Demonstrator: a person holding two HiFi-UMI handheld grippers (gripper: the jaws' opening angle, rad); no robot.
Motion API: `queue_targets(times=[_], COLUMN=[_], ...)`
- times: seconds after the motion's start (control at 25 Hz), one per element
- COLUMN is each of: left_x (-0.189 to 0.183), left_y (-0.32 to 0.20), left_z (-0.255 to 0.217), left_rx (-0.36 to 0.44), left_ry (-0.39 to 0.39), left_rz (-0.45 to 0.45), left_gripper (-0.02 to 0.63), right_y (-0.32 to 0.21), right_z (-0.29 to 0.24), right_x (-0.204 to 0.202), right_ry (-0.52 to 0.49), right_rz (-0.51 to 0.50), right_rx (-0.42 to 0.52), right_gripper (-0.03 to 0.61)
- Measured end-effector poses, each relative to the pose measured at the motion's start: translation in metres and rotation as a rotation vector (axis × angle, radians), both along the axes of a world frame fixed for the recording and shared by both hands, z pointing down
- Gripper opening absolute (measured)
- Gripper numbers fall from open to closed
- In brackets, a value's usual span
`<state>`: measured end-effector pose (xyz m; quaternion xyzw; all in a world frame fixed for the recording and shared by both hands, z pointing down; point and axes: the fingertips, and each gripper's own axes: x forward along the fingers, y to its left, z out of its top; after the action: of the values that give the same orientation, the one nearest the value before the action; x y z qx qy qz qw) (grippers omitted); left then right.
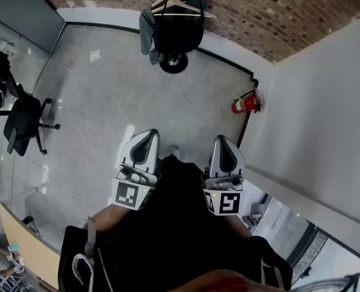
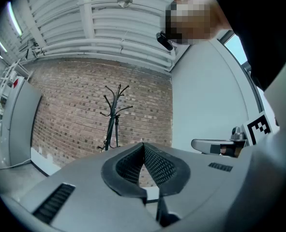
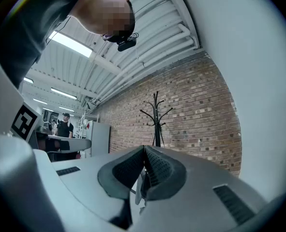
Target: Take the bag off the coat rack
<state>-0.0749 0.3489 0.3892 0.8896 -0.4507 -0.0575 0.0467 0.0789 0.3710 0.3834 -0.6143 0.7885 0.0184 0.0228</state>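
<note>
the dark bag [image 1: 178,34] hangs on the coat rack [image 1: 173,64] far off at 12 o'clock, by the brick wall [image 1: 277,11]; the left gripper [image 1: 145,137] at 7 o'clock and the right gripper [image 1: 223,143] at 5 o'clock are both squeezed together, holding nothing; walk close first, open one wide, then lift the bag up and off.

Black coat rack [image 1: 173,64], upright on a round base on the grey floor, close to the corner of the brick wall. Slim pole topped with upturned prongs, seen against the bricks in both gripper views. Hanging from the upper part, a bulky black bag [image 1: 178,34], draped down the pole to just above the base.
</note>
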Motion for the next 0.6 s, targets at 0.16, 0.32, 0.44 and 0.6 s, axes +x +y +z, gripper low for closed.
queue_targets(times=[0.16, 0.32, 0.44, 0.6], left_x=[-0.004, -0.002, -0.001, 0.0], left_y=[0.002, 0.006, 0.013, 0.027], left_z=[-0.003, -0.004, 0.002, 0.007], left_rx=[0.01, 0.01, 0.014, 0.002], left_ry=[0.026, 0.038, 0.01, 0.006], left_rz=[-0.024, -0.037, -0.046, -0.06], left_gripper=[0.02, 0.02, 0.02, 0.02], right_y=[0.003, 0.009, 0.015, 0.028], right_z=[0.003, 0.004, 0.004, 0.007], right_x=[-0.005, -0.007, -0.003, 0.005], right_ry=[-0.012, -0.023, -0.065, -0.087], right_rz=[-0.011, -0.031, -0.044, -0.038], right_rx=[0.004, 0.003, 0.021, 0.027], right_gripper=[0.021, 0.021, 0.021, 0.021])
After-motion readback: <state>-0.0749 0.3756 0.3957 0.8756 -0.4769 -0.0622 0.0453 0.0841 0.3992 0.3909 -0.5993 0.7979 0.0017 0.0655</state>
